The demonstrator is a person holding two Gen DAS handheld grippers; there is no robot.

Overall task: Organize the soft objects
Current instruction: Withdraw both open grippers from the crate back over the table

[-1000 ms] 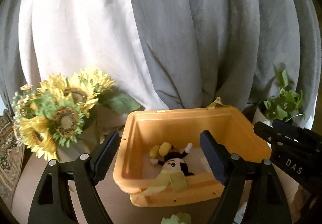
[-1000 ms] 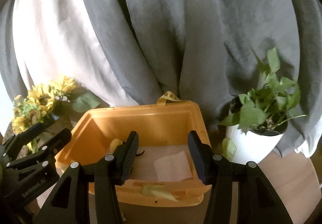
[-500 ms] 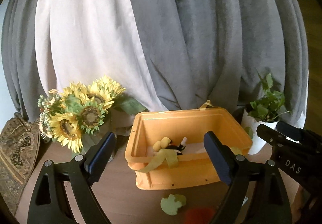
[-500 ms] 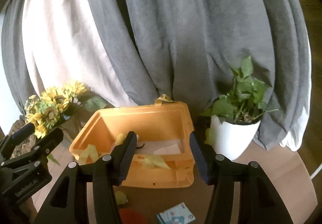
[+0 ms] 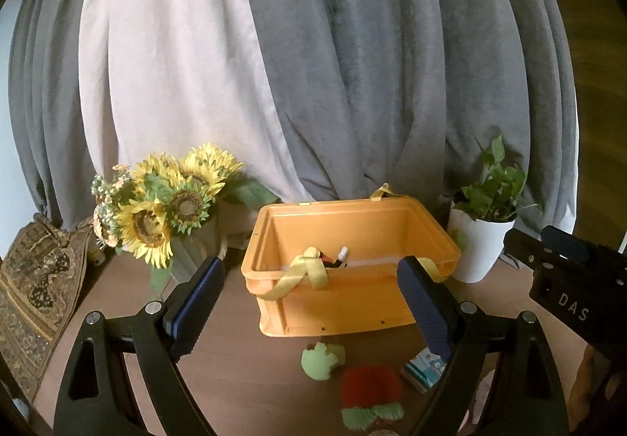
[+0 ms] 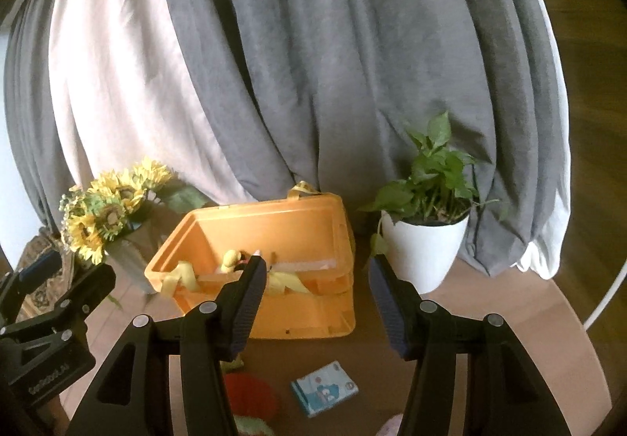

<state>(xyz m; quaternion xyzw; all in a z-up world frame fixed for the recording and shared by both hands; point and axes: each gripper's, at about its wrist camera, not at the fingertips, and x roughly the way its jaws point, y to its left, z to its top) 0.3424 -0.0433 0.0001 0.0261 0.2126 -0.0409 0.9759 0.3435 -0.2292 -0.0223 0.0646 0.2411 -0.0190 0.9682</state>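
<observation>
An orange crate sits on a brown table, a doll lying inside it under a yellow strap. In front of the crate lie a green plush, a red plush and a small blue pack. The left gripper, its jaws having just been opening, stands apart with nothing between them. The right gripper is likewise apart and empty. Sunflowers stand left of the crate, a potted plant right.
</observation>
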